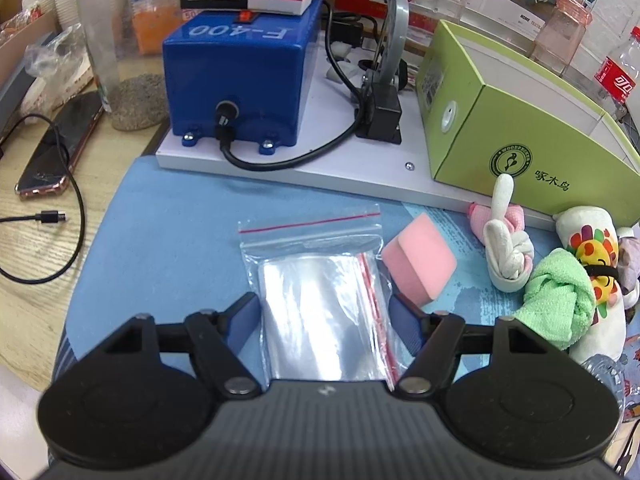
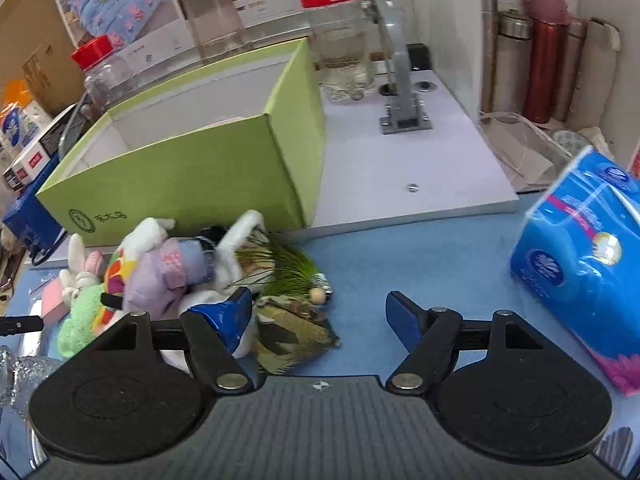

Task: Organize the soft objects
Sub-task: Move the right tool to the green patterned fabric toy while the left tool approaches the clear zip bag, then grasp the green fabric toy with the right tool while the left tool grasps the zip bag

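Step in hand, by judgement: the approach before a first pick, since the green box [image 2: 188, 184] shows a bare white inside where visible and the soft things lie outside it on the blue mat [image 1: 160, 216]. Left to right in the left wrist view: the left gripper [image 1: 326, 312] has its jaws spread on either side of a clear zip bag [image 1: 320, 280], the pads not pressing it so far as can be seen; just right of the bag lies one pink sponge [image 1: 418, 266]; then one white knotted cloth [image 1: 508, 248] with a pink piece behind it; one green towel [image 1: 560, 296]; and one white plush with a flower print [image 1: 592, 256] against the box front. In the right wrist view the same heap sits at the left, followed by one lilac plush [image 2: 160, 276], one tuft of green fibres [image 2: 288, 272] and one camouflage pouch [image 2: 296, 332]; the right gripper [image 2: 320, 312] has its jaws spread and empty, the left finger [image 2: 232, 312] over the heap's edge and the pouch partly between the fingers; one blue tissue pack [image 2: 580, 260] stands well apart at far right. The next move likely calls for closing on the pouch and lifting it over the box wall. Count: one box, one bag, roughly eight soft items; the heap overlaps, so the figure is approximate
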`<state>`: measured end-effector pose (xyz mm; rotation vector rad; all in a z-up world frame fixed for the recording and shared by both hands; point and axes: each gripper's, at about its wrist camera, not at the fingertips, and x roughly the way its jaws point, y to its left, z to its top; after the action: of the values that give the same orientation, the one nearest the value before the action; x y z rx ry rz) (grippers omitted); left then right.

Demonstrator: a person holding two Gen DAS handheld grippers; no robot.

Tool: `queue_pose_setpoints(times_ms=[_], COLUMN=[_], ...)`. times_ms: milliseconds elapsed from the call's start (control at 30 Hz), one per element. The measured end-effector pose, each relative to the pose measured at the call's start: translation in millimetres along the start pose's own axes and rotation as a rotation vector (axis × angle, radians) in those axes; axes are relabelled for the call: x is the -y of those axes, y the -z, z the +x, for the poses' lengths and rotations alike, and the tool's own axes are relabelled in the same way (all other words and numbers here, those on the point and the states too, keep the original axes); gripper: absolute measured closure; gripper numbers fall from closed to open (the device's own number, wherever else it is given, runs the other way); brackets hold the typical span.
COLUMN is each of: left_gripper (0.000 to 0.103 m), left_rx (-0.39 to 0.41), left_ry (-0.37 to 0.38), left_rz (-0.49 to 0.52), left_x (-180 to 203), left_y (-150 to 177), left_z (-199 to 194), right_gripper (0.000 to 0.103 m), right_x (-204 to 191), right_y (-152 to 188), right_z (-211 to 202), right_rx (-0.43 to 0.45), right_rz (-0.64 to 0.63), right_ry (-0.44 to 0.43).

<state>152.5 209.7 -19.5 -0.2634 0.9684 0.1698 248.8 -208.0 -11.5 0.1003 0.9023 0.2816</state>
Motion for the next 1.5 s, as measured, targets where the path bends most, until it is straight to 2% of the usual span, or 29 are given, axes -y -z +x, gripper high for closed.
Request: queue_pose_setpoints(times_ms=[133,300,367,433,533,633,667,733,867,1133,1233,1300,1333,1367,1500], left_gripper=[0.032,0.032,0.032,0.032,0.032,0.032,0.032,0.032,0.031,0.027,0.023,0.015,0.004,0.001,0.001], left_rx=[0.004,0.013,0.015,0.016,0.020,0.014,0.011,0.004,0.004,0.019,0.026,0.029,0.022,0.022,0.029], left_ry=[0.009,0.022,0.022,0.012,0.005,0.002,0.002,0.008,0.004,-0.035,-0.066,-0.094,-0.105,-0.121,-0.120], left_rz=[-0.006,-0.023,-0.028,-0.025,-0.016,-0.006,-0.002,0.004,0.020,0.076,0.126,0.121,0.104,0.092,0.060], left_x=[-3,-8,-10,-10,-10,-9,-8,-6,1,16,22,20,16,12,3], left_y=[2,5,6,6,7,7,7,8,9,11,15,17,18,20,22], left_z=[-2,-9,-11,-13,-15,-14,-12,-9,-5,0,4,4,5,5,4], right_gripper=[0.042,0.042,0.042,0.042,0.042,0.040,0.039,0.038,0.036,0.030,0.029,0.029,0.029,0.029,0.028], right_x=[14,6,0,-5,-7,3,3,-1,1,-4,-3,-3,-3,-3,-3], right_y=[15,36,40,40,39,41,44,49,61,63,64,65,65,65,66], right_z=[-21,-49,-54,-50,-33,-17,-16,-12,-12,-8,-8,-9,-9,-10,-9], right_rx=[-0.006,0.020,0.032,0.027,0.015,0.010,0.060,0.088,0.176,0.211,0.226,0.229,0.228,0.226,0.232], right_rz=[0.018,-0.056,-0.088,-0.104,-0.103,-0.049,-0.067,-0.127,-0.102,-0.095,-0.102,-0.105,-0.104,-0.103,-0.116], right_ry=[0.024,0.147,0.125,0.095,0.123,0.111,0.121,0.150,0.158,0.187,0.186,0.184,0.184,0.184,0.176])
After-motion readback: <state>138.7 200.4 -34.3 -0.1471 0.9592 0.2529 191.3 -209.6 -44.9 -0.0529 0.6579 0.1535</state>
